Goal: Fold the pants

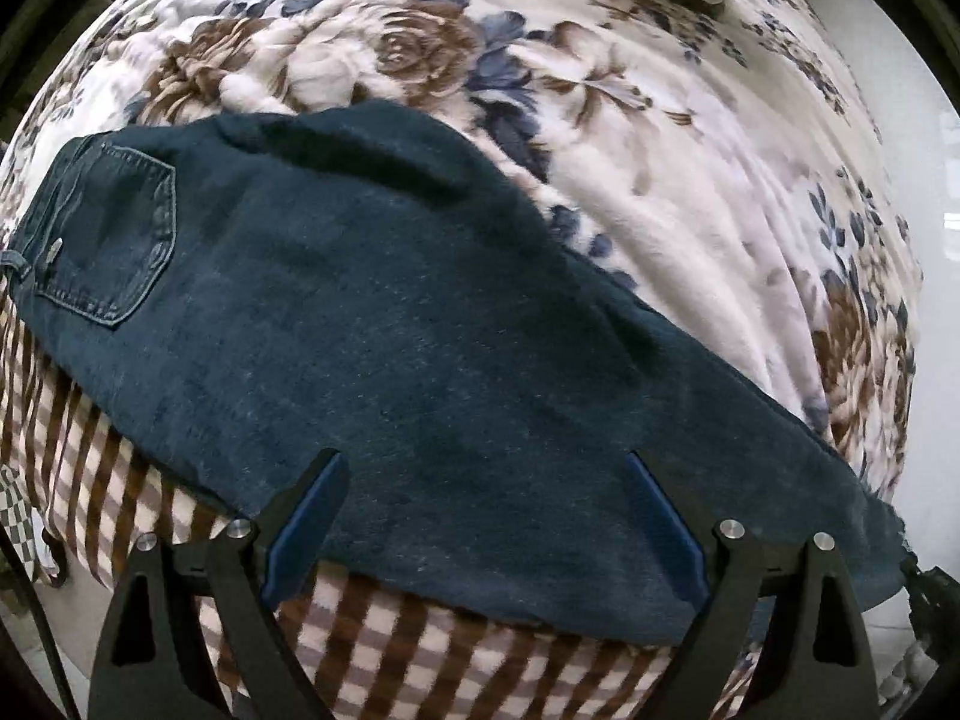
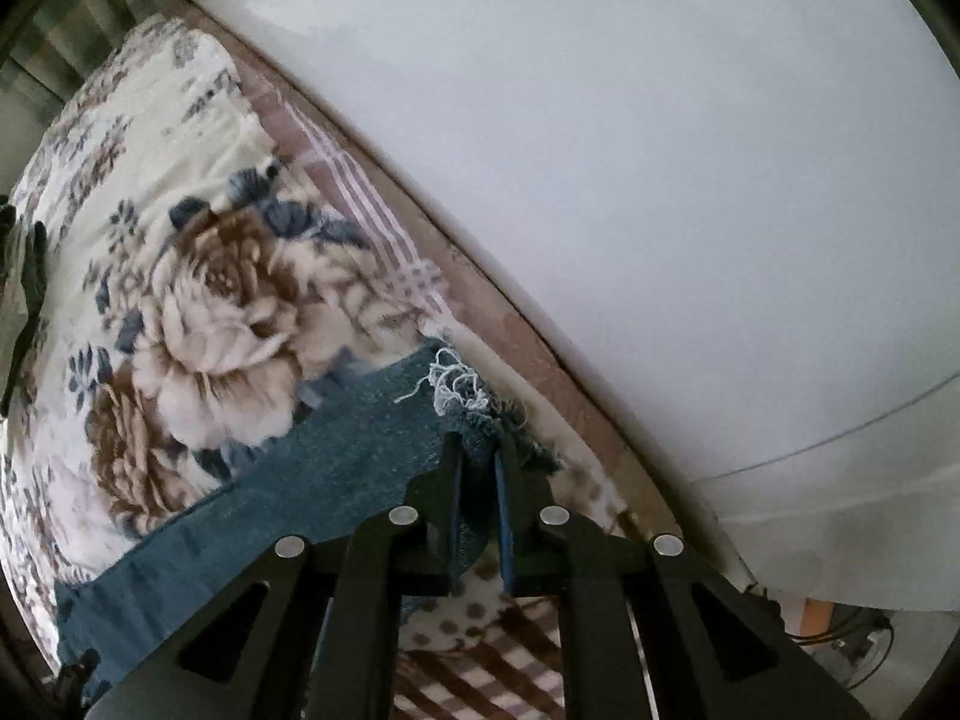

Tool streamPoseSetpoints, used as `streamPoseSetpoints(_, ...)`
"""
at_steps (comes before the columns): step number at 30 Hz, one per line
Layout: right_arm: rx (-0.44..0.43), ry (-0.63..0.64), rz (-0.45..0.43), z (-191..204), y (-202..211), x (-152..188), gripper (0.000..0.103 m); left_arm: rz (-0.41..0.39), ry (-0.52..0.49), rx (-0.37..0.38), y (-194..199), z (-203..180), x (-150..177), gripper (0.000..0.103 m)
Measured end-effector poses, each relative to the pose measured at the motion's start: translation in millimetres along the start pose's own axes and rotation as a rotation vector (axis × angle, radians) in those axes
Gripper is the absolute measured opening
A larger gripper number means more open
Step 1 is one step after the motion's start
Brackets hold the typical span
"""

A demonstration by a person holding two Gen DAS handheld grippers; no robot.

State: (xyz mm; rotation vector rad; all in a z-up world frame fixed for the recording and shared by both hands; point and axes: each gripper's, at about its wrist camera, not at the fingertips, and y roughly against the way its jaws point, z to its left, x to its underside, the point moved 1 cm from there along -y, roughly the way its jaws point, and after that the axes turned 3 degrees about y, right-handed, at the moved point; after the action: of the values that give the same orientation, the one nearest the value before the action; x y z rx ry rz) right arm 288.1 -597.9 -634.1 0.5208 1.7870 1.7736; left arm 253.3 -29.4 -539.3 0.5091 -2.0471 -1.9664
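Dark blue jeans (image 1: 372, 312) are laid across the floral blanket (image 1: 690, 138), frayed hem (image 2: 465, 390) at the bed's wall-side edge. The hem is pinched by the right gripper (image 2: 477, 450); the left gripper (image 1: 480, 468) is held spread above the leg. Both layers should be kept pinched together for a clean fold.

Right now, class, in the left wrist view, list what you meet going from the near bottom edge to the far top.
Left gripper with open fingers → brown checked blanket → dark blue jeans → floral blanket.
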Motion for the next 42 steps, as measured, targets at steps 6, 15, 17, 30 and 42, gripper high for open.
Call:
streamPoseSetpoints(6, 0.046, -0.017, -0.145, -2.7, 29.4, -0.2, 0.009, -0.030, 0.005, 0.014, 8.3, 8.6, 4.5, 0.093)
streamPoseSetpoints(15, 0.024, -0.039, 0.098, -14.7, -60.7, 7.3, 0.091, -0.004, 0.007, 0.007, 5.9, 15.6, 7.6, 0.093)
streamPoseSetpoints(17, 0.057, 0.007, 0.048, 0.0, -33.9, 12.9, 0.092, -0.012, 0.012, 0.009, 11.1, 22.7, 7.8, 0.093)
streamPoseSetpoints(30, -0.423, -0.484, 0.139, 9.8, -67.1, 122.3, 0.089, -0.034, 0.155, 0.036, 14.0, 134.2, -12.0, 0.093)
streamPoseSetpoints(42, -0.753, -0.705, -0.064, -18.3, -115.4, 111.4, 0.082, -0.036, 0.094, 0.047, -1.4, 108.9, -9.4, 0.093)
